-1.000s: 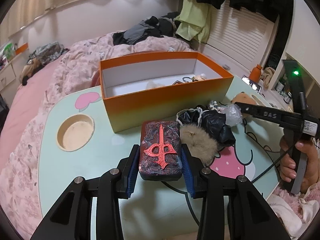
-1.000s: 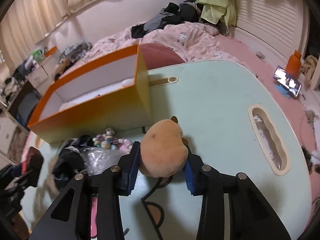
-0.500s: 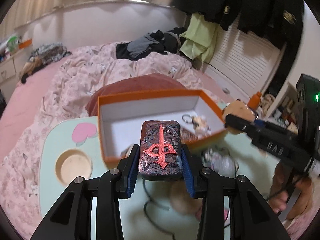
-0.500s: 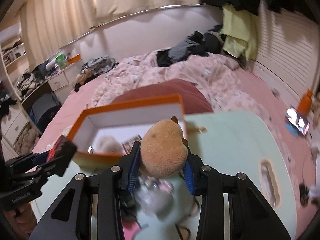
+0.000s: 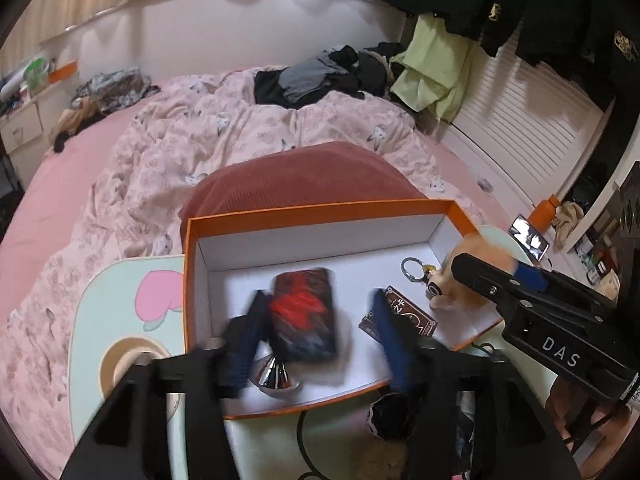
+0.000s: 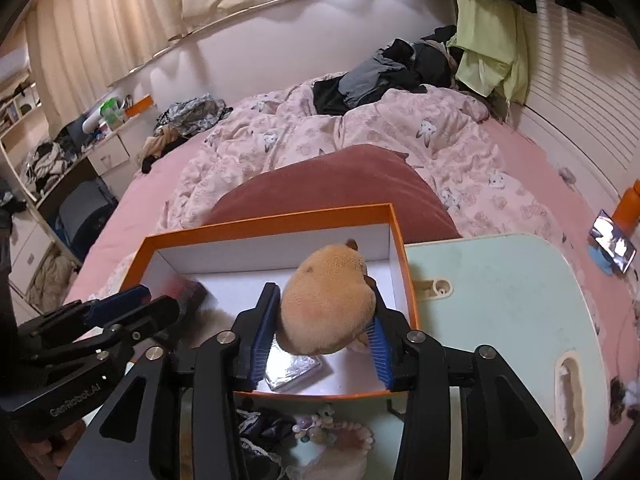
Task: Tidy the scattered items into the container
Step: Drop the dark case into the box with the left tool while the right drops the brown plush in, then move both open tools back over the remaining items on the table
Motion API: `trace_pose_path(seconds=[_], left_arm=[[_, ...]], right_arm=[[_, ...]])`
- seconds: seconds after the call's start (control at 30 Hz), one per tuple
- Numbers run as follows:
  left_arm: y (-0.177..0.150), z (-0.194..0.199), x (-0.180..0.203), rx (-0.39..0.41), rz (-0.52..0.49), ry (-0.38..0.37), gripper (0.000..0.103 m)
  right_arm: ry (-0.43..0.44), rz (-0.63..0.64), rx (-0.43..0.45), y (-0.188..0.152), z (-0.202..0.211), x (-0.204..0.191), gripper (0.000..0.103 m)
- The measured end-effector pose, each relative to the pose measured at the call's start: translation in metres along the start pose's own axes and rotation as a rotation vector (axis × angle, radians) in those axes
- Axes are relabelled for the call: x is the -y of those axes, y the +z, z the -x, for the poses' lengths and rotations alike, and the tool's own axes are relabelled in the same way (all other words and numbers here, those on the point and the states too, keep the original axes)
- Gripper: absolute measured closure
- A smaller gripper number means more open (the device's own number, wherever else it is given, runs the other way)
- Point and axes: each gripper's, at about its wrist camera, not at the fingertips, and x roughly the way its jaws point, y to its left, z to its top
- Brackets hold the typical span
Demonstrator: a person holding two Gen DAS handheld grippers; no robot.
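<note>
The pale green table carries one orange box with a white inside, and both tools hang over it. The left tool has its jaws opening and well apart; the dark block with the red mark, blurred, lies between the pads without touching them, toward 12 o'clock from the tool, over the box floor. The right tool is also opening, yet its blue pads touch both flanks of the tan plush toy, which sits over the box's 3 o'clock end. Inside the box: one patterned card, one keyring, one silver cone, one foil packet. Beads lie on the table at the box's 6 o'clock side.
</note>
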Motion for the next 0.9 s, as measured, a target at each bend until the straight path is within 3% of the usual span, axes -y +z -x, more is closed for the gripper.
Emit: trace_pose_path(seconds=[0.07,0.23,0.4,0.53,0.7,0.9], left_arm=[[-0.002,0.007,0.000,0.025,0.000,0.010,0.025],[-0.013,0.024,-0.002,0.040,0.016,-0.015,0.012],[-0.041,0.043,0.001,0.029,-0.004,-0.010,0.012],[-0.072,0.055,0.005,-0.035,-0.052,-0.059,0.011],[-0.112,0.064,0.000,-0.032,-0.037,0.035,0.011],[-0.131,0.055,0.000,-0.037,0.015,0.063,0.011]], right_arm=[[-0.010,-0.010,0.022,-0.001,0.005,0.002,0.040],[0.020,-0.053,0.044,-0.006,0.023,0.011,0.036],[0.016,-0.004,0.061,-0.029,0.047,0.006,0.036],[-0.009,0.066,0.052,-0.062,0.062,0.000,0.036],[-0.021,0.086,0.006,-0.099,0.068,0.007,0.036],[-0.068,0.065,-0.077,-0.119,0.054,0.016,0.036]])
